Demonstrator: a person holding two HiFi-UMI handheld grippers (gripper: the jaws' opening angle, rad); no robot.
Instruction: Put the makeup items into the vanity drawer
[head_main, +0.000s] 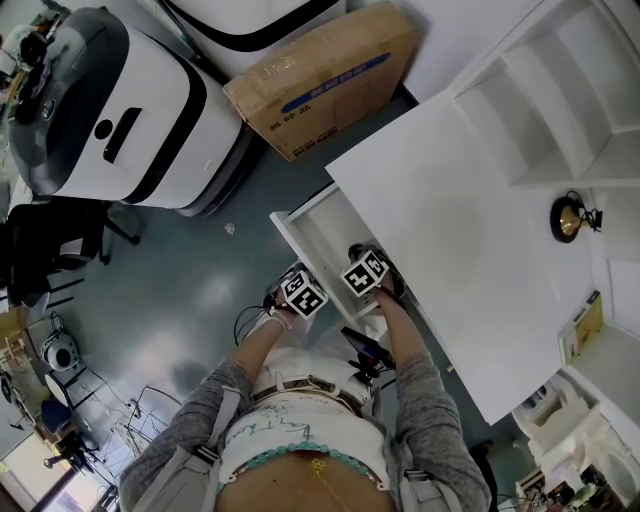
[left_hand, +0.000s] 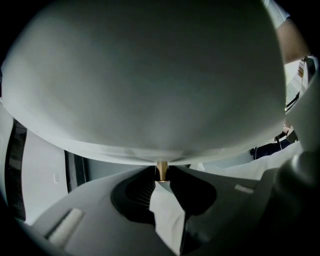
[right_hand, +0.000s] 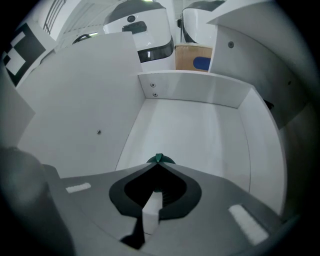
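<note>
Pinching a small green item (right_hand: 159, 158), right tongs (right_hand: 158, 163) hung inside the open drawer (right_hand: 200, 125). Left tongs (left_hand: 162, 178) clamped a brass stem (left_hand: 162, 169).

Nothing really legible here, tbh. The cardboard box (head_main: 325, 75) has a blue label (head_main: 338, 80) with pale print and some dark print beside it, all too small to read. The marker cubes (head_main: 303, 293) only show black-and-white square patterns. The scribbly lettering on the person's waistband (head_main: 280, 430) is unreadable too.

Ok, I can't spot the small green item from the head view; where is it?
In the right gripper view, the right gripper pinches the green item inside the open white drawer.
</note>
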